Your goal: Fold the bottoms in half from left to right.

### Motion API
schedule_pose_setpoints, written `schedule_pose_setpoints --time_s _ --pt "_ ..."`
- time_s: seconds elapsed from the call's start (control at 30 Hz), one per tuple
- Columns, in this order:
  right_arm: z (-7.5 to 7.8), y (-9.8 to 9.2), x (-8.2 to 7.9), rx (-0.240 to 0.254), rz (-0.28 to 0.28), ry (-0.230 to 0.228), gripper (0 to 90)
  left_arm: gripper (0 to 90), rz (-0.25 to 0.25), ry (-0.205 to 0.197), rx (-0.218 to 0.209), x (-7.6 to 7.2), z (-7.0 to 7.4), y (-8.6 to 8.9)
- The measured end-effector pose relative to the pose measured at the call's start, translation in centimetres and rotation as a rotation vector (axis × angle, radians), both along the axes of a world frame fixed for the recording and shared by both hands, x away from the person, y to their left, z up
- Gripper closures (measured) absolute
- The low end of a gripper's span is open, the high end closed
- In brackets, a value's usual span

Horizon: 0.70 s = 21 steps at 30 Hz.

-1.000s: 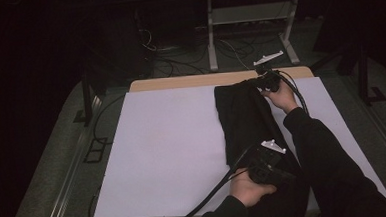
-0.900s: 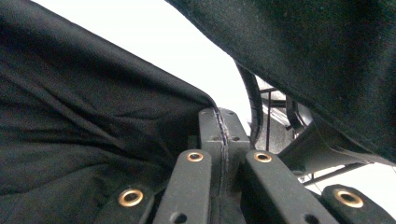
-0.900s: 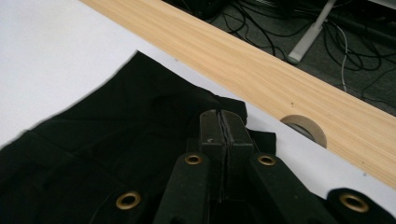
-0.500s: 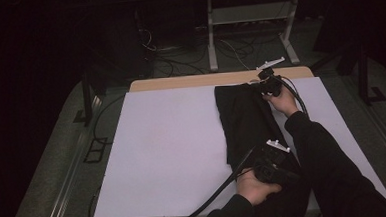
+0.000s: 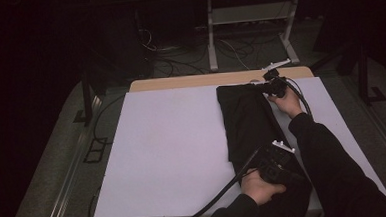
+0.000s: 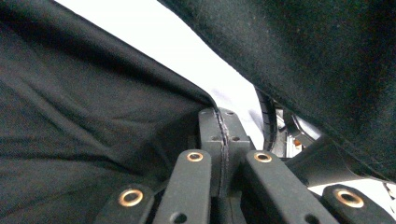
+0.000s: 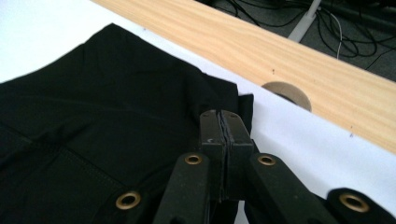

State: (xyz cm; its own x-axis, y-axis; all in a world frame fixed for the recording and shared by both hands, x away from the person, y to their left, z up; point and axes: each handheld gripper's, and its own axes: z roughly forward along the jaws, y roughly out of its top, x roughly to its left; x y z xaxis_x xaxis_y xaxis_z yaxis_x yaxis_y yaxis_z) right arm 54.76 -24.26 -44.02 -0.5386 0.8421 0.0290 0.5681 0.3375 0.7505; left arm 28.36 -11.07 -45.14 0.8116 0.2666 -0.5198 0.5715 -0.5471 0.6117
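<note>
The left gripper (image 6: 219, 135) has its jaws clamped on the black garment (image 5: 249, 120); the right gripper (image 7: 225, 128) pinches its far corner, cloth spreading left of the jaws.

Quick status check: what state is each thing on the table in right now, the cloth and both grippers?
Black cloth: folded into a long strip on the right part of the table, pinched at both ends.
Left gripper: jaws shut on the cloth's near end.
Right gripper: jaws shut on the cloth's far corner, close to the wooden edge.
White table cover: flat, bare left of the cloth.
</note>
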Motion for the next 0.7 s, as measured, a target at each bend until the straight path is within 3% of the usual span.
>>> schedule_pose_setpoints --time_s 0.17,0.2,0.27,0.3,0.5,0.57,0.7 --pt "-0.3 -0.5 -0.1 0.015 -0.002 0.002 87.0 88.2 0.005 0.012 -0.016 0.1 -0.4 -0.3" --pt "-0.3 -0.6 -0.1 0.024 -0.004 0.006 86.8 86.3 0.002 0.008 -0.033 0.1 -0.4 -0.4" --pt "-0.2 -0.8 -0.2 0.040 -0.006 0.012 86.0 73.4 0.005 0.011 -0.072 0.1 -0.3 -0.4" --pt "-0.1 -0.9 -0.3 0.057 -0.002 0.023 83.5 72.3 -0.003 0.016 -0.091 0.2 -0.3 -0.3" --pt "0.7 -2.0 -1.1 0.128 -0.039 0.058 56.7 45.7 0.023 -0.022 -0.153 0.0 0.5 0.7" --pt "1.2 -2.7 -1.6 0.159 -0.056 0.056 44.7 36.8 0.037 -0.058 -0.160 -0.1 1.0 1.2" --pt "2.0 -3.6 -2.5 0.198 -0.068 0.057 31.0 28.5 0.082 -0.130 -0.177 -0.2 2.0 2.6"
